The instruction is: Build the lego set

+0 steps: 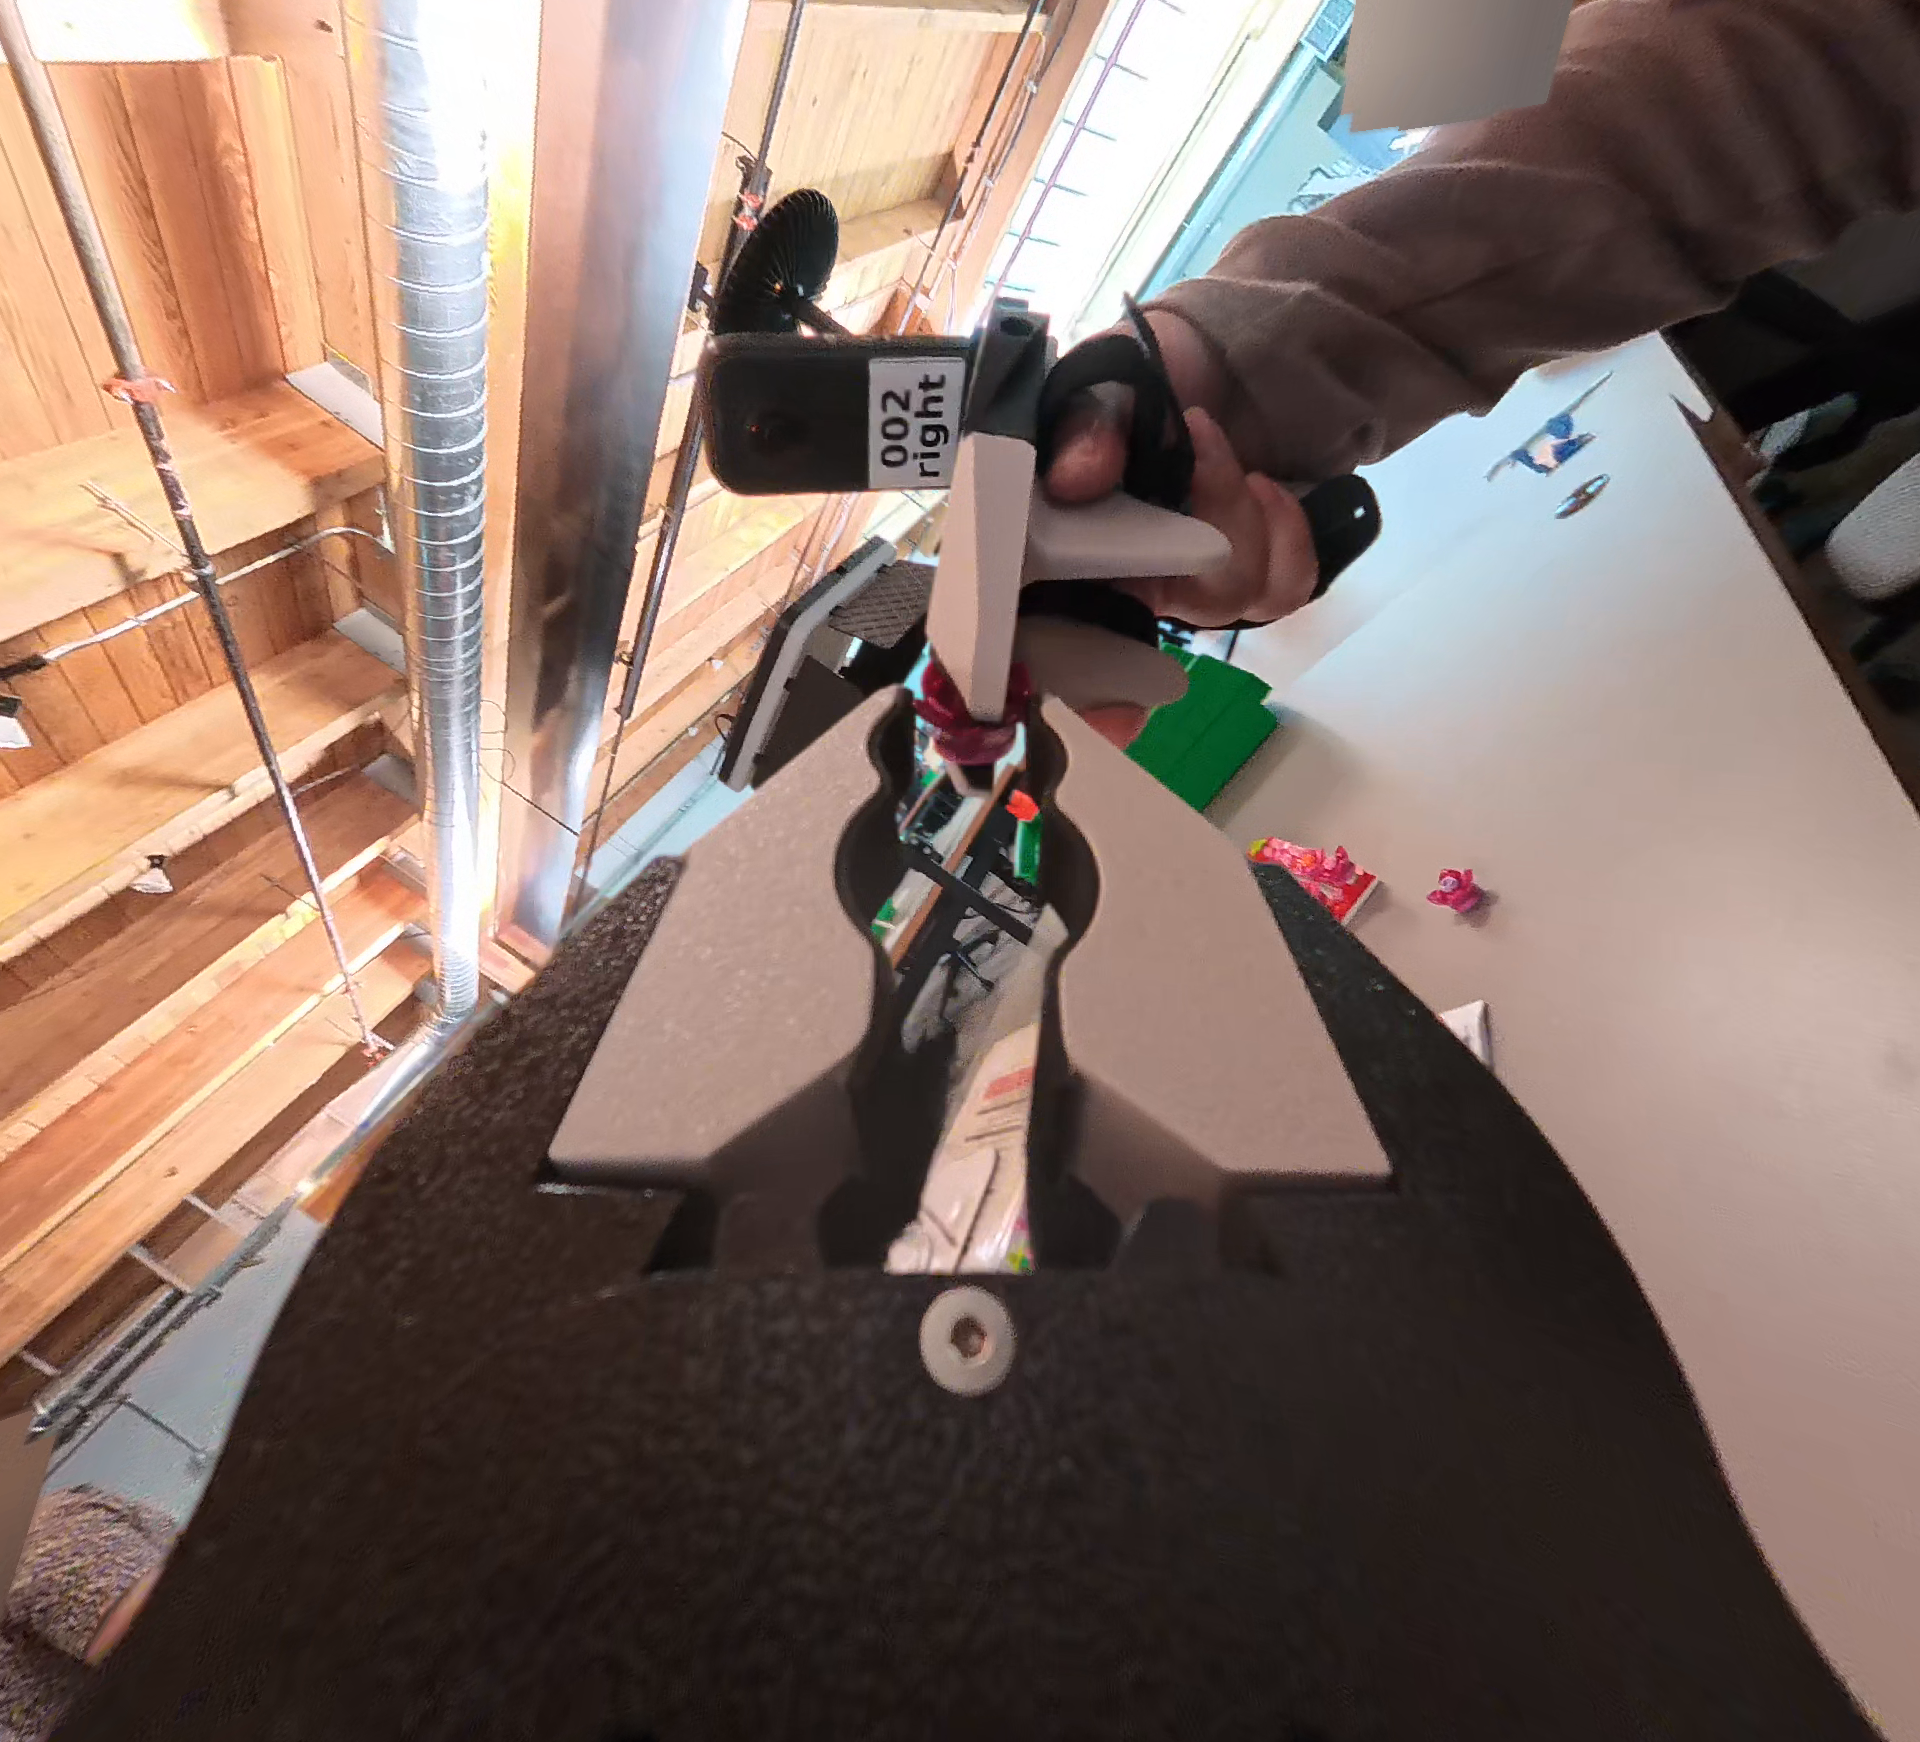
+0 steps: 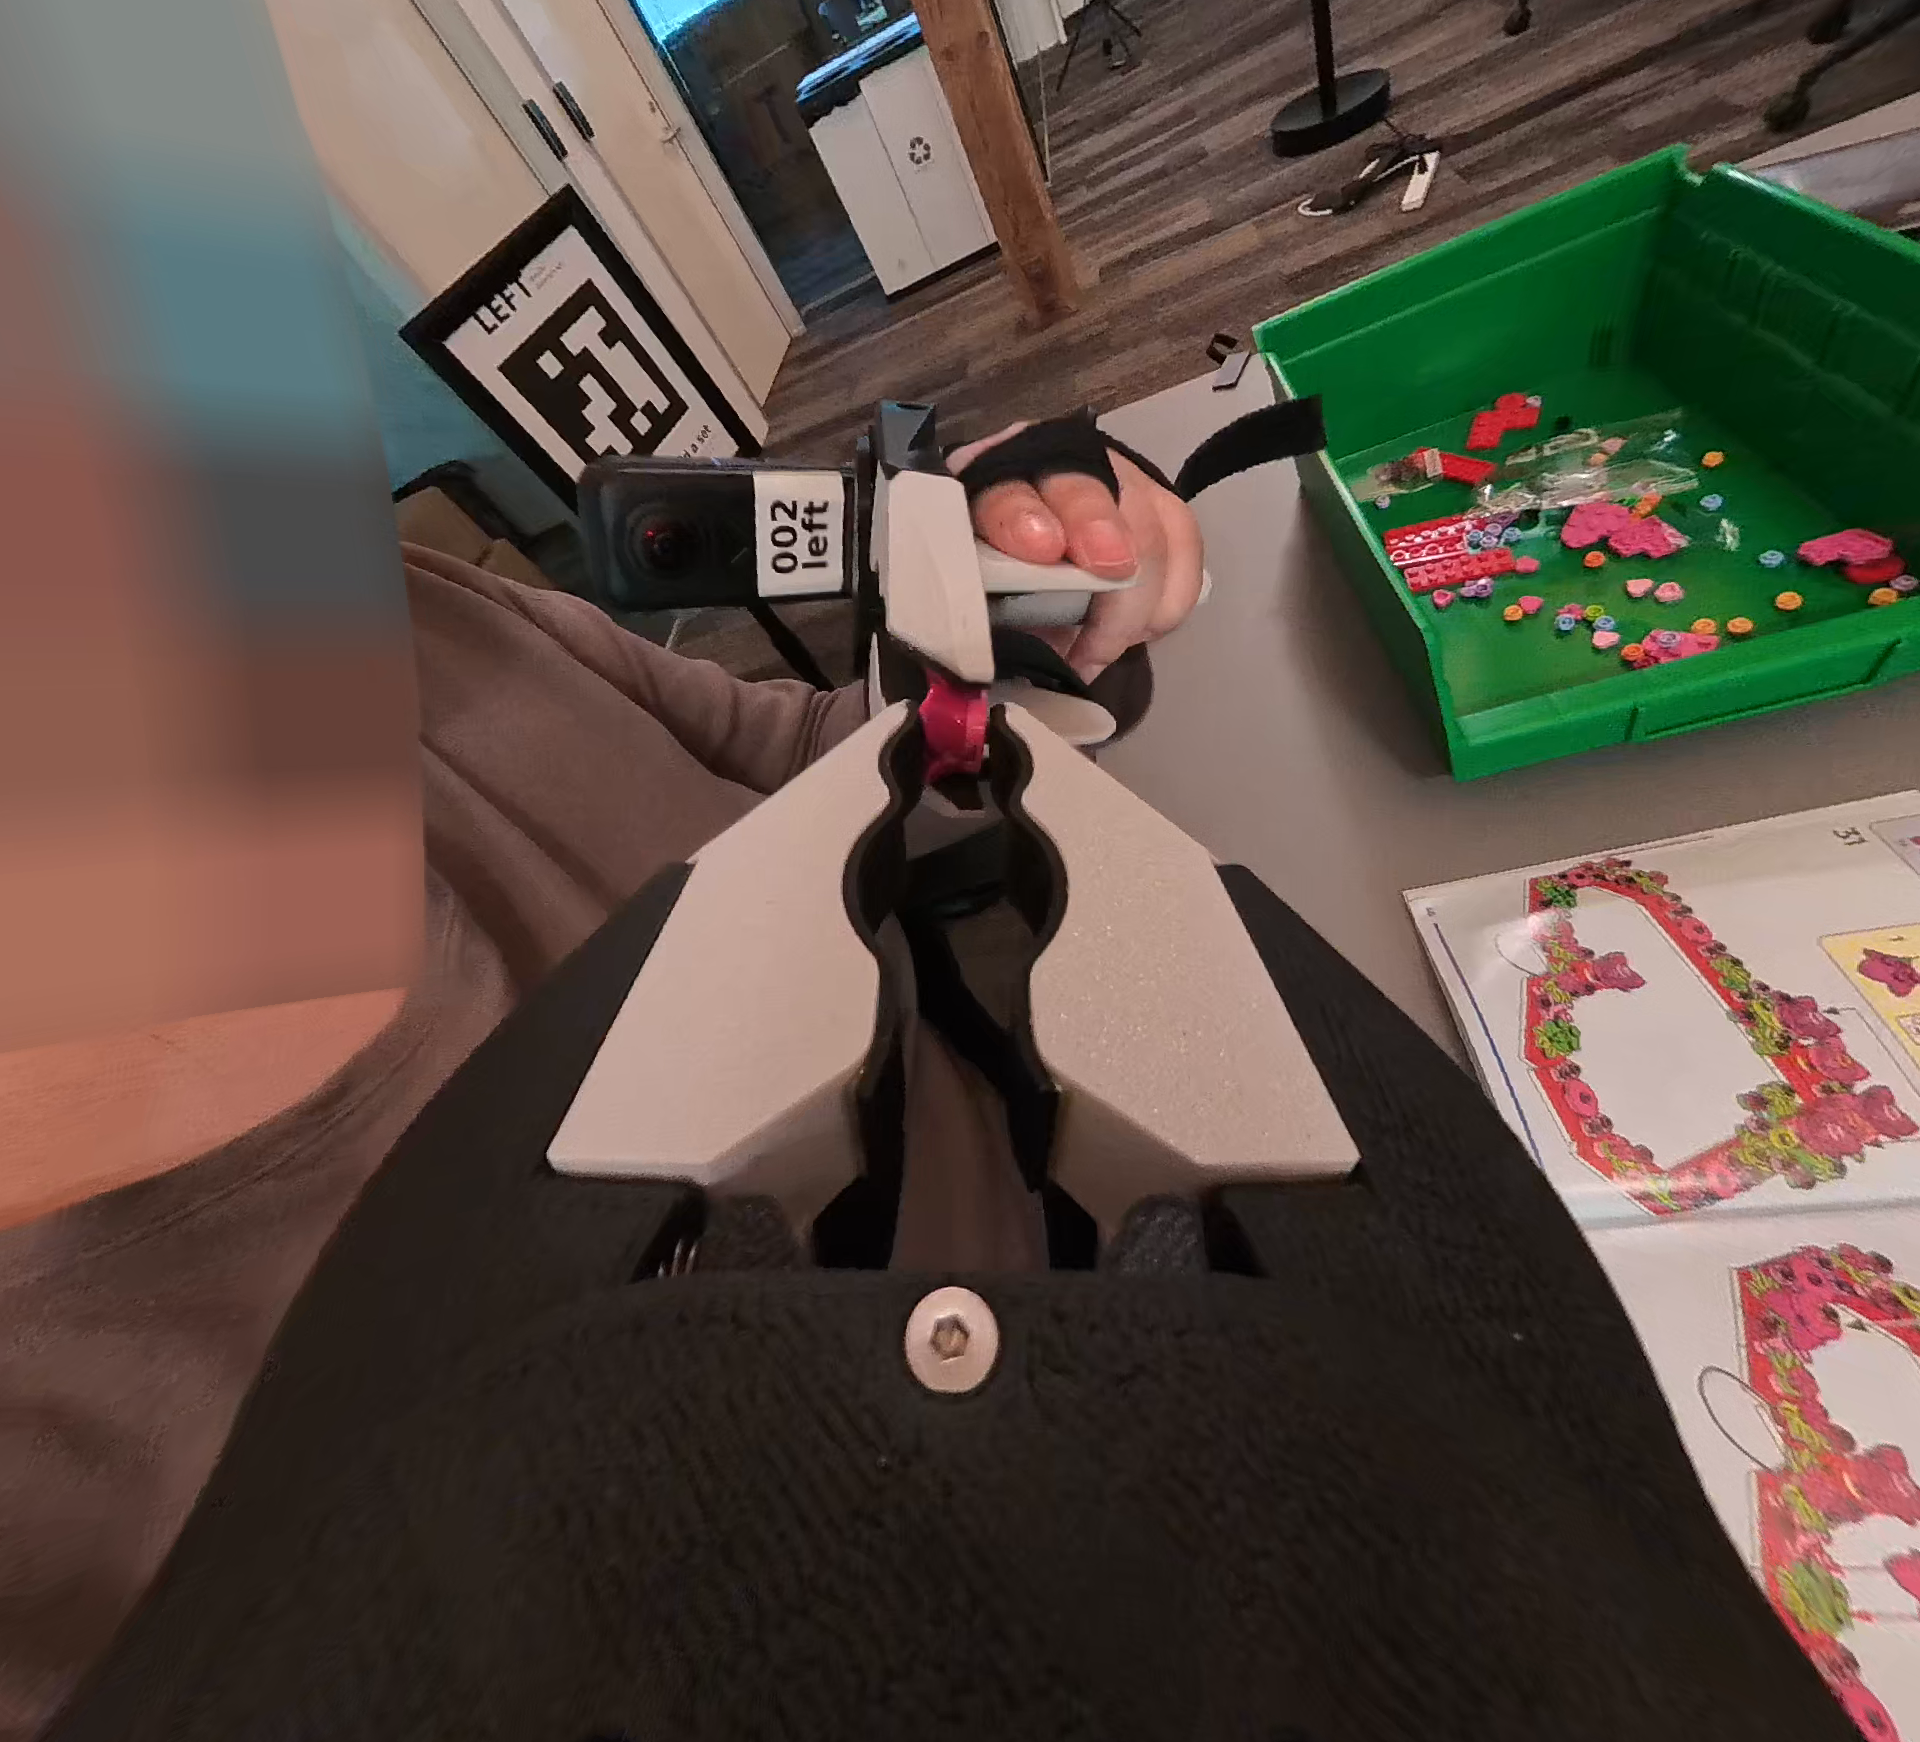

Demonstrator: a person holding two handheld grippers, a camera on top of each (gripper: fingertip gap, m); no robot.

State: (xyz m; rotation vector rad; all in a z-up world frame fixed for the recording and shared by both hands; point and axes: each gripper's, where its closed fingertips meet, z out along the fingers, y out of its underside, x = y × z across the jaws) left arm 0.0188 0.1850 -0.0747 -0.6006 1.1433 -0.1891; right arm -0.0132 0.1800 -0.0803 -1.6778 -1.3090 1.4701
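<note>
1. Magenta lego piece (image 2: 954, 724): a small rounded part held in the air between the tips of the two grippers, above the near edge of the grey table (image 2: 1299, 705); in the left wrist view the same piece (image 1: 971, 716) appears dark pink.
2. Right gripper (image 2: 956, 742): fingers closed onto the piece from either side.
3. Left gripper (image 1: 966, 726): fingertips also drawn together at the piece; the far side of the contact is hidden by the other tool's white finger.
4. Person's hand (image 2: 1091, 549): wrapped round the left tool's handle, with a black strap over the knuckles.
5. Green bin (image 2: 1558, 726): well to the right on the table, holding loose pink, red and orange parts and a clear bag.
6. Instruction booklet (image 2: 1507, 965): open, nearer than the bin, showing pink flowered frames.
7. Small pink sub-assembly (image 1: 1458, 892): alone on the table, beside a small pink printed packet (image 1: 1314, 873).
</note>
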